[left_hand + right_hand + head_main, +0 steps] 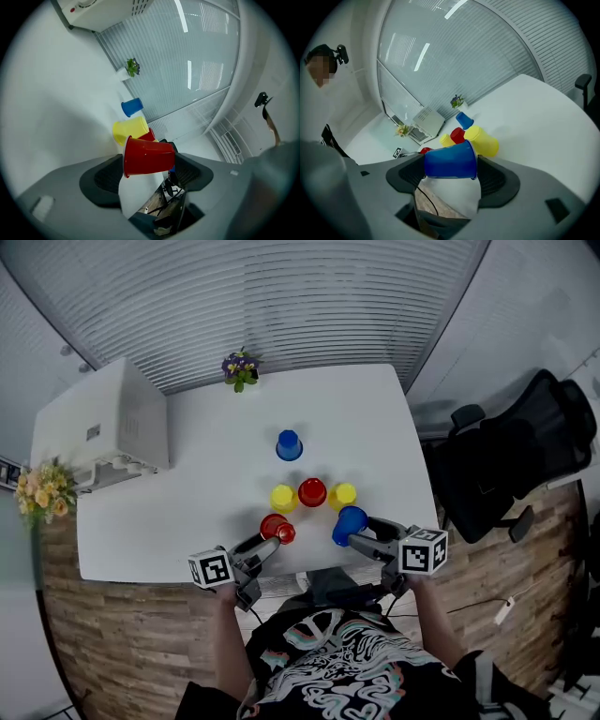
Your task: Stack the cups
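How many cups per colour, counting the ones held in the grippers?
Red: 2, the held red cup in the left gripper and the middle red cup.
Blue: 2, the held blue cup in the right gripper and the far blue cup.
Yellow: 2, the left yellow cup and the right yellow cup.
Total: 6 cups.

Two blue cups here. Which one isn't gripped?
The far blue cup, standing alone on the potted plant side of the other cups. The other blue cup is clamped between the jaws of the right gripper.
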